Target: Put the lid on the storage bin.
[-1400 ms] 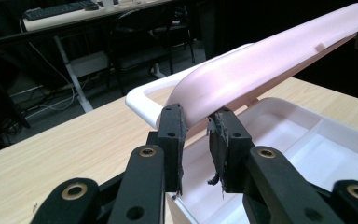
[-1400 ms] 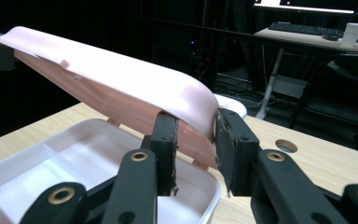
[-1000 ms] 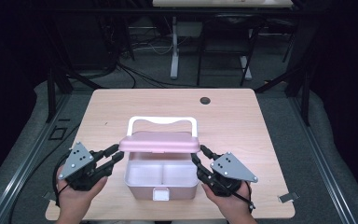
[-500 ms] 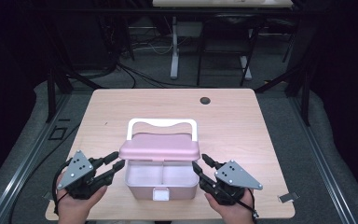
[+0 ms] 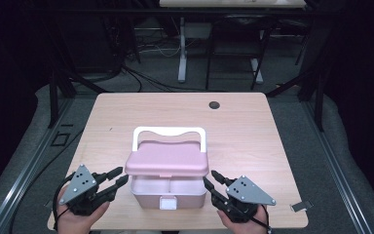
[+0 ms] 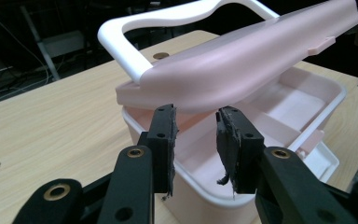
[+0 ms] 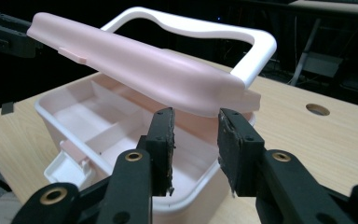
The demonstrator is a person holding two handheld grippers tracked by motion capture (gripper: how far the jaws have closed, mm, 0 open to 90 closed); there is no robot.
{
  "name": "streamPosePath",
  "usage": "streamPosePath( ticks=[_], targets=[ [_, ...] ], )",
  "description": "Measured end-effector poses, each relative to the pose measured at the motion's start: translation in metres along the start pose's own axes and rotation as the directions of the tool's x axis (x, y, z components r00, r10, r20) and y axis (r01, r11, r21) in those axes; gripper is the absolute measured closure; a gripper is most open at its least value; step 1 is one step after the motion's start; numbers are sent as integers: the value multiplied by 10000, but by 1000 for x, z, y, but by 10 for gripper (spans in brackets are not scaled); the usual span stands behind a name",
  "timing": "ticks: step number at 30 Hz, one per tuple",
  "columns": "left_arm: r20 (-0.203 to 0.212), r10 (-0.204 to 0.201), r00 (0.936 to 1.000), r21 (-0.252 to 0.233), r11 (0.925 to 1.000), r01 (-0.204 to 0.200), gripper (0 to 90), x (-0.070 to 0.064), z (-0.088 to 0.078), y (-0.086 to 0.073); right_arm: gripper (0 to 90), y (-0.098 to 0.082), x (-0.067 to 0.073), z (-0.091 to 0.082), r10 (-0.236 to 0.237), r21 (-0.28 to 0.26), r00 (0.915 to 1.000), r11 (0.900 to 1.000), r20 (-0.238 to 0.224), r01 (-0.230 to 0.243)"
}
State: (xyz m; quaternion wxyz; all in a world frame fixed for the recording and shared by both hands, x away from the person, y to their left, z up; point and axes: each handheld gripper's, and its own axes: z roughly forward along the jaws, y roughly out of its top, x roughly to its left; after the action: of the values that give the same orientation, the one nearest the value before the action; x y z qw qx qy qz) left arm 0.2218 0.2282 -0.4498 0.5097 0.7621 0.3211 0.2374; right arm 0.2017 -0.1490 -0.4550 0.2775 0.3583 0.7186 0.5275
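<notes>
At the near edge of the wooden table (image 5: pixel 253 126), the left gripper (image 5: pixel 119 177) and the right gripper (image 5: pixel 211 181) are held just beside the two short ends of a pale pink storage box (image 5: pixel 168 192). The left one's jaws are seen parted with nothing clamped between them; the right one's jaws (which have just been closing a little) are likewise parted and bare, the box wall lying just beyond them. The pink lid (image 5: pixel 167 158) is seen raised and tilted over the divided, empty compartments, a white handle (image 5: pixel 169 131) standing behind it. Farther back, a dark round hole (image 5: pixel 215 105) is set in the tabletop
</notes>
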Motion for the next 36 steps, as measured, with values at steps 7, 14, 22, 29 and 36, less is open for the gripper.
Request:
streamPosePath(
  ticks=[7,14,22,29,36],
  targets=[
    [46,-10,10000,160,9999,9,677,-1,0,-6,697,-6,1,-4,-45,295,10000,9996,-5,46],
    [145,-50,9999,281,9996,45,702,-1,-2,-6,703,-8,-1,-5,172,99,9998,9998,-42,-172],
    [218,-143,9997,334,9994,135,697,3,-5,-6,709,-10,-2,-5,228,327,9997,9992,-31,-227],
    [210,-270,9994,450,9986,260,694,4,-9,-12,703,-10,-3,-6,283,195,9995,9994,-121,-281],
    [-35,-384,9993,352,9986,385,685,11,-12,-13,701,-12,-8,-5,447,257,9990,9987,64,-448]
  ],
)
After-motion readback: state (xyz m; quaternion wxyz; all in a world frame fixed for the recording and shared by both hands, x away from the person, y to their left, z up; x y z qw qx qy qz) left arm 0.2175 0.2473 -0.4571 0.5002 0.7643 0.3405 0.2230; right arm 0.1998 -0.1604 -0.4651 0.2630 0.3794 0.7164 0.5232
